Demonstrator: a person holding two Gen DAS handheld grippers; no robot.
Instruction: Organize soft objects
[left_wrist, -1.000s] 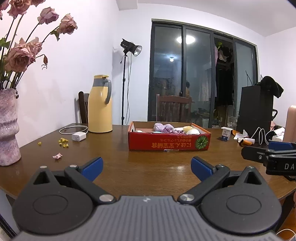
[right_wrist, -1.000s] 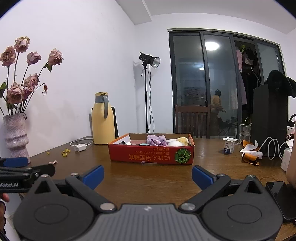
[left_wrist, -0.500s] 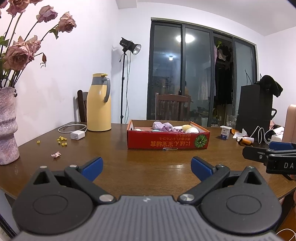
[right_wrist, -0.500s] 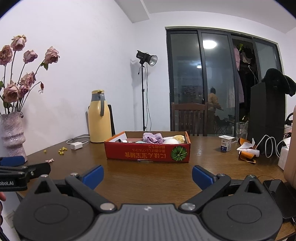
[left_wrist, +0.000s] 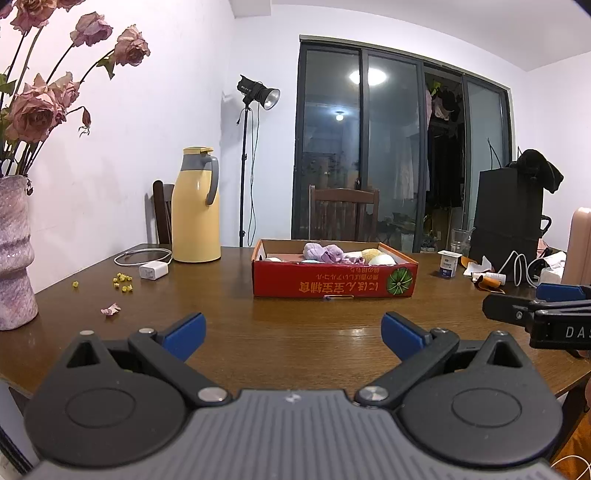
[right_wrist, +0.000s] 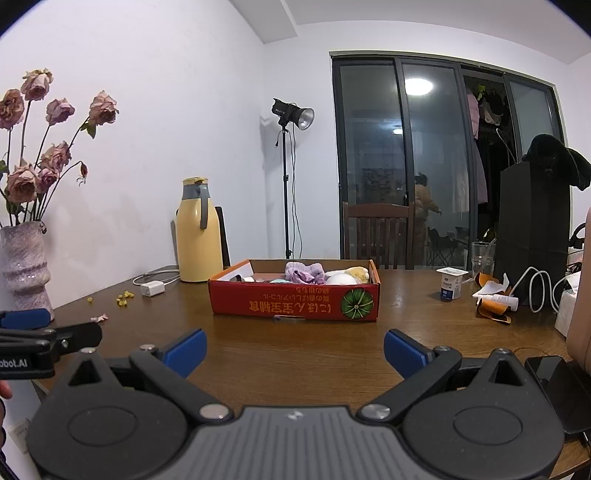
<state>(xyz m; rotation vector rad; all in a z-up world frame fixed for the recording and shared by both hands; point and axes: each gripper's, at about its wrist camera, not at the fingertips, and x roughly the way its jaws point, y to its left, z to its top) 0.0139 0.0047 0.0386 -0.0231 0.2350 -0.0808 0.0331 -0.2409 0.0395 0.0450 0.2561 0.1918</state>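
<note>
A shallow red cardboard box (left_wrist: 334, 282) (right_wrist: 295, 301) sits mid-table, well beyond both grippers. Inside it lie a purple cloth (left_wrist: 325, 253) (right_wrist: 304, 272), a white round soft piece (left_wrist: 382, 259) (right_wrist: 341, 278) and a yellow one (right_wrist: 358, 272). My left gripper (left_wrist: 293, 338) hovers open over the near table edge with nothing between its blue pads. My right gripper (right_wrist: 294, 349) is open and empty too, level with the left one. Each gripper shows at the edge of the other's view.
On the brown table stand a yellow thermos jug (left_wrist: 195, 206), a white charger with cable (left_wrist: 153, 271), a pink vase of dried roses (left_wrist: 16, 251), scattered petals (left_wrist: 110, 309), a yoghurt cup (right_wrist: 451, 282), a black bag (right_wrist: 532, 229) and a phone (right_wrist: 557, 384). A chair (left_wrist: 343, 214) stands behind.
Both grippers have drifted slightly: the box sits a little lower and further right in the left view and further left in the right view. The jaws have stayed open.
</note>
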